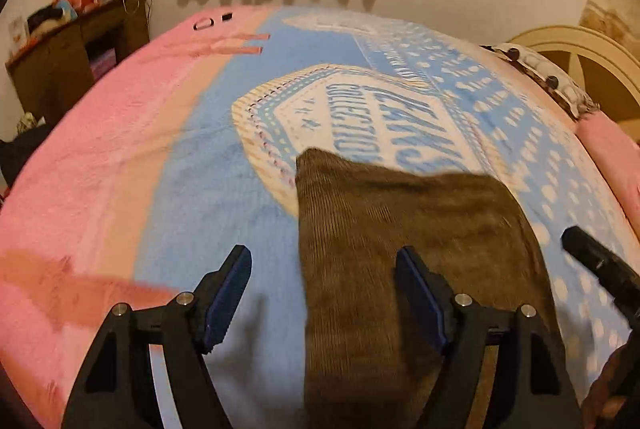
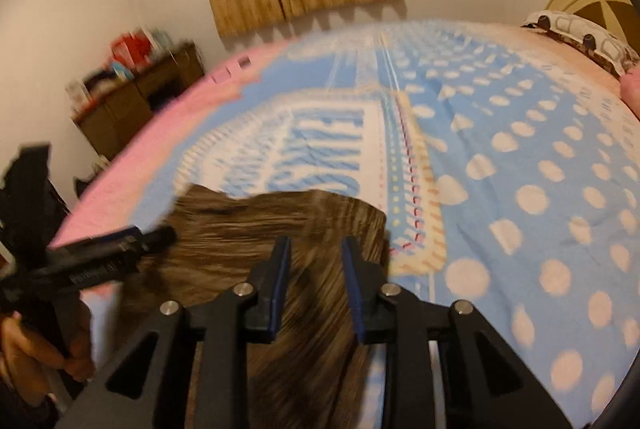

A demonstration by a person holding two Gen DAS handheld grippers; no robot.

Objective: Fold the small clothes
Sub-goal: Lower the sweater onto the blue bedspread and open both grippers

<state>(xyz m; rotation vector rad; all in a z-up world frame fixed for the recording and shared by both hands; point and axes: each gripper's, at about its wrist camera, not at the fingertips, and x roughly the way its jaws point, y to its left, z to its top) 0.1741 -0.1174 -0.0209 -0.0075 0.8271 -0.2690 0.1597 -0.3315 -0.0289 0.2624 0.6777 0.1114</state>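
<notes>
Left wrist view: the brown ribbed garment (image 1: 400, 237) is seen spread flat on the bed blanket (image 1: 192, 165), its long axis running from beneath the camera away toward the printed label patch (image 1: 360, 121), over whose near edge the garment's far end lies. The left gripper (image 1: 324, 293) is held above the garment's left edge with its jaws spread wide; nothing is pinched, one pad being over bare blanket and the other over the cloth. The right gripper (image 1: 600, 265) is seen just off the garment's right edge.

In the right wrist view the same garment (image 2: 280, 229) fills the space below the right gripper (image 2: 316, 281), whose jaws stand partly apart and released, the ribbed cloth showing through the gap without being clamped (motion blur makes the height above the cloth hard to judge). The left gripper (image 2: 120, 249) enters from the garment's left side, held in a hand (image 2: 36, 349).

Both grippers appear to sit at the garment's near end, one per side, so neither is clearly nearer. The next fold is judged to depend on that lengthwise axis: the near end would likely be taken at both edges and carried toward the far end.
</notes>
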